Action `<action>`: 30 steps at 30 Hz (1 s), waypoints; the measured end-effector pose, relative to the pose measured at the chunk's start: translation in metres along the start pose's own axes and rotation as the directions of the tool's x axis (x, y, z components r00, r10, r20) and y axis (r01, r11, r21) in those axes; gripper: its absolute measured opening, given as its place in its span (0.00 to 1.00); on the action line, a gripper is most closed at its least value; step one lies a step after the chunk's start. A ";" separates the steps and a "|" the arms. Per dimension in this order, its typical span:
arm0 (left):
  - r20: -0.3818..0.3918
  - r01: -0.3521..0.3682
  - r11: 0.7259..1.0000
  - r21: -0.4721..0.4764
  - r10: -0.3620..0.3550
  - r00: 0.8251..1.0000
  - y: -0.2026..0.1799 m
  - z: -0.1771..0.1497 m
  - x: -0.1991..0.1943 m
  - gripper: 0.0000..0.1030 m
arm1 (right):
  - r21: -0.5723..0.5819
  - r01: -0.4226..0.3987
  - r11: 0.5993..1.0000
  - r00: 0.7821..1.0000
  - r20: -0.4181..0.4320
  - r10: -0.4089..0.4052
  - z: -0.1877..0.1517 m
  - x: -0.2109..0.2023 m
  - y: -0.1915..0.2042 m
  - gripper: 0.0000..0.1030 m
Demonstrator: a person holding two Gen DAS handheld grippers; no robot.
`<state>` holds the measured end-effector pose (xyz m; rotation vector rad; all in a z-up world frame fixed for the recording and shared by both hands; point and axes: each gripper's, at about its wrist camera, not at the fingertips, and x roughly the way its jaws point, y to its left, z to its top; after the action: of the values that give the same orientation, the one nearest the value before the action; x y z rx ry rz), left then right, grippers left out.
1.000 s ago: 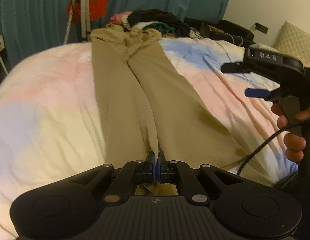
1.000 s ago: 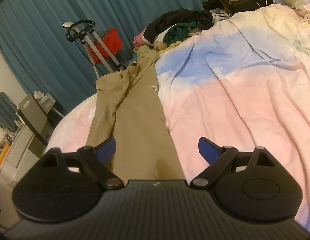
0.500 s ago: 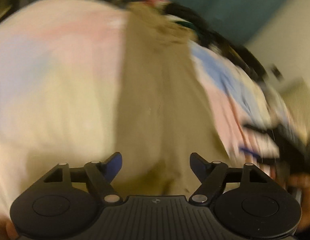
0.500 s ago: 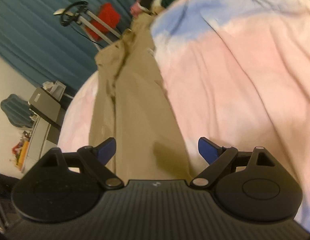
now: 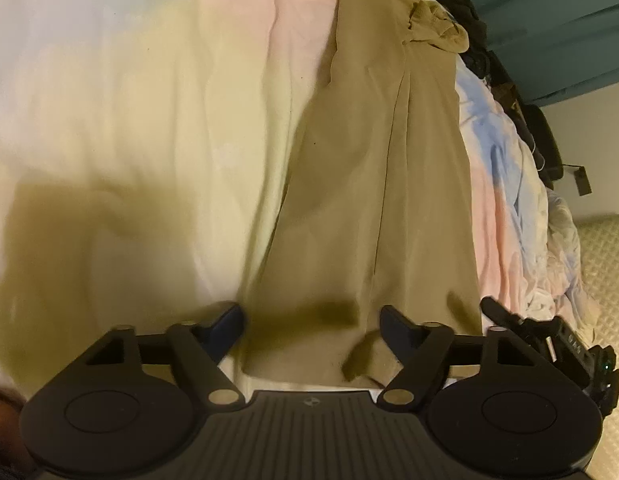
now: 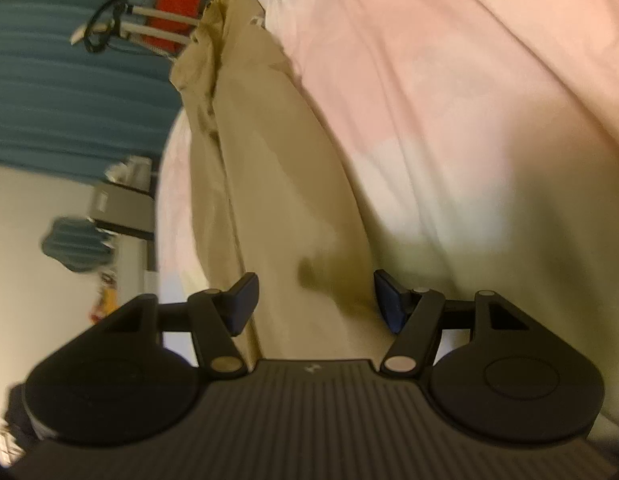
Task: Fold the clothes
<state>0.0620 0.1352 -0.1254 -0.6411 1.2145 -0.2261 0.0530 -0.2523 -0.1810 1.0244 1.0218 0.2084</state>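
Observation:
Khaki trousers [image 5: 373, 184] lie stretched out lengthwise on the pastel bedspread [image 5: 129, 120], legs together, waistband bunched at the far end. My left gripper [image 5: 311, 326] is open and empty, just above the leg hems at the near end. My right gripper [image 6: 315, 296] is open and empty, low over the right edge of the trousers [image 6: 277, 168]. The right gripper also shows in the left wrist view [image 5: 549, 336], at the trousers' right side.
A pile of dark clothes [image 5: 461, 4] sits beyond the waistband. Teal curtains [image 6: 61, 80], a tripod [image 6: 121, 32] with a red object, and a grey unit [image 6: 121, 208] stand beside the bed. A quilted pillow [image 5: 605, 280] lies at the right.
My left gripper has let go of the trouser legs and opened. Both grippers have dropped lower toward the hem end and tilted; the trousers now lie flat.

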 end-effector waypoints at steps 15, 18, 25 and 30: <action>0.101 0.150 0.989 0.016 -0.151 0.983 -0.002 -0.001 -0.048 0.05 | -0.164 0.102 0.981 0.995 0.036 -0.097 -0.017 -0.021 0.039 0.10; 0.183 0.265 0.964 0.003 -0.261 0.948 -0.004 0.005 -0.082 0.05 | -0.194 0.027 0.981 0.994 0.111 -0.005 -0.011 -0.054 0.061 0.09; 0.329 0.414 0.909 0.046 -0.405 0.853 -0.027 -0.019 -0.145 0.05 | -0.295 -0.096 0.951 0.959 0.227 0.168 -0.012 -0.130 0.105 0.09; 0.358 0.448 0.894 0.023 -0.426 0.831 -0.022 -0.066 -0.164 0.04 | -0.307 -0.113 0.945 0.956 0.224 0.187 -0.046 -0.151 0.090 0.09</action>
<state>-0.0526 0.1757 0.0048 -0.9709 0.7138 -0.4386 -0.0395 -0.2629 -0.0245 0.8339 0.6585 0.3370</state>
